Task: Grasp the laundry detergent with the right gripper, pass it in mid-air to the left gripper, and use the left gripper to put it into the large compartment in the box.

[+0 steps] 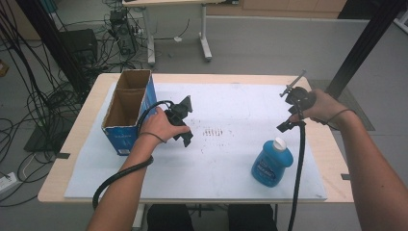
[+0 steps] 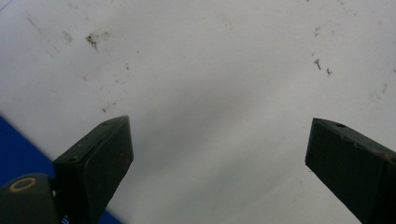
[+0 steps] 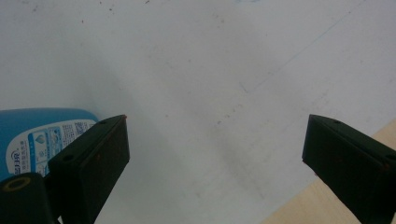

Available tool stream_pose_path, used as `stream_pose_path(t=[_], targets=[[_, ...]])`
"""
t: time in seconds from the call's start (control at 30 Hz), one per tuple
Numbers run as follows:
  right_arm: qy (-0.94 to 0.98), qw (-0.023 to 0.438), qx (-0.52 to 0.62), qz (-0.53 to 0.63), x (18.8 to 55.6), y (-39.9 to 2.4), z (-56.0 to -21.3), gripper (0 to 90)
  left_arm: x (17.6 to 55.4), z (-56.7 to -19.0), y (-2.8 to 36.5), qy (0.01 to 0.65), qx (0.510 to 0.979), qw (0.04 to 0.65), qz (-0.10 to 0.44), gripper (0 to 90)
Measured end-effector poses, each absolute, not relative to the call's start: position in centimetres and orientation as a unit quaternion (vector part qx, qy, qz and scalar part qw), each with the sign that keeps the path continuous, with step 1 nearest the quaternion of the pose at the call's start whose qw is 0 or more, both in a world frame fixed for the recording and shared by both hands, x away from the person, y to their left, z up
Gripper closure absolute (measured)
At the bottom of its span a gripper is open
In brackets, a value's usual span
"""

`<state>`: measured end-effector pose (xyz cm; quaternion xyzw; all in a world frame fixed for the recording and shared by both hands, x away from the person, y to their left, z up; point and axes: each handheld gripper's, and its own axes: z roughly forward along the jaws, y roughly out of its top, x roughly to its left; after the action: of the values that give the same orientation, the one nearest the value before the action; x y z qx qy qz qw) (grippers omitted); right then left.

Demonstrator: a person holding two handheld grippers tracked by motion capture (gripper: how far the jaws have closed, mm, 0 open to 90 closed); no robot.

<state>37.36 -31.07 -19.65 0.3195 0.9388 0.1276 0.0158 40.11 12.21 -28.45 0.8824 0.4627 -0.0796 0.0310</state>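
A blue bottle (image 1: 272, 163) with a white cap lies on the white mat (image 1: 226, 159) at the front right. In the right gripper view the bottle (image 3: 42, 135) shows at the left, behind the left jaw. My right gripper (image 1: 294, 110) hovers over the mat's right side, behind the bottle and apart from it. It is open (image 3: 217, 123) with only mat between the jaws. My left gripper (image 1: 183, 126) is held just right of an open blue cardboard box (image 1: 127, 108). It is open too (image 2: 219, 123), nothing between its jaws, and a blue corner of the box (image 2: 14, 149) shows at the lower left.
The mat covers most of a wooden table (image 1: 332, 144), whose bare edge (image 3: 299, 210) lies close under the right gripper. Dark smudges (image 1: 211, 132) mark the mat's middle. Cables trail from both grippers toward the table's front edge. Black frame posts and floor cables stand beyond the table.
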Motion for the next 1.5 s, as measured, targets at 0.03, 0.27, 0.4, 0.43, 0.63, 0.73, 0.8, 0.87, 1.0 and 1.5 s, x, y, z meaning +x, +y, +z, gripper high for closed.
stream_pose_path(t=[0.03,0.27,0.4,0.43,0.63,0.73,0.8,0.87,1.0,1.5], targets=[[0.939,0.017,0.319,0.127,37.2,-31.3,-19.6,7.3,40.1,-28.5,12.2,0.461,0.884,0.03,-0.079,7.4],[0.936,0.019,0.331,0.12,36.5,-32.3,-19.5,7.4,40.0,-28.6,12.1,0.457,0.885,0.032,-0.082,7.5],[0.935,0.02,0.334,0.118,36.1,-33.0,-19.4,7.4,40.1,-28.8,12.1,0.457,0.885,0.026,-0.084,7.5],[0.935,0.02,0.334,0.118,36.1,-33.0,-19.4,7.4,40.1,-28.8,12.1,0.457,0.885,0.026,-0.084,7.5],[0.935,0.023,0.334,0.12,35.1,-34.0,-19.3,7.5,40.0,-28.8,12.3,0.459,0.884,0.035,-0.087,7.5],[0.935,0.023,0.331,0.122,34.7,-34.4,-19.4,7.5,40.1,-28.9,12.2,0.458,0.884,0.032,-0.089,7.5],[0.935,0.02,0.333,0.121,34.5,-34.6,-19.5,7.4,40.1,-28.9,12.1,0.455,0.886,0.03,-0.088,7.5],[0.935,0.02,0.331,0.121,34.3,-34.8,-19.7,7.4,40.1,-29.1,12.1,0.456,0.885,0.03,-0.089,7.5],[0.934,0.016,0.335,0.121,34.0,-35.1,-19.9,7.4,40.1,-29.3,12.2,0.458,0.884,0.031,-0.093,7.5],[0.933,0.002,0.336,0.132,32.6,-36.5,-20.9,7.0,40.1,-29.5,11.6,0.455,0.885,0.027,-0.094,7.5]])
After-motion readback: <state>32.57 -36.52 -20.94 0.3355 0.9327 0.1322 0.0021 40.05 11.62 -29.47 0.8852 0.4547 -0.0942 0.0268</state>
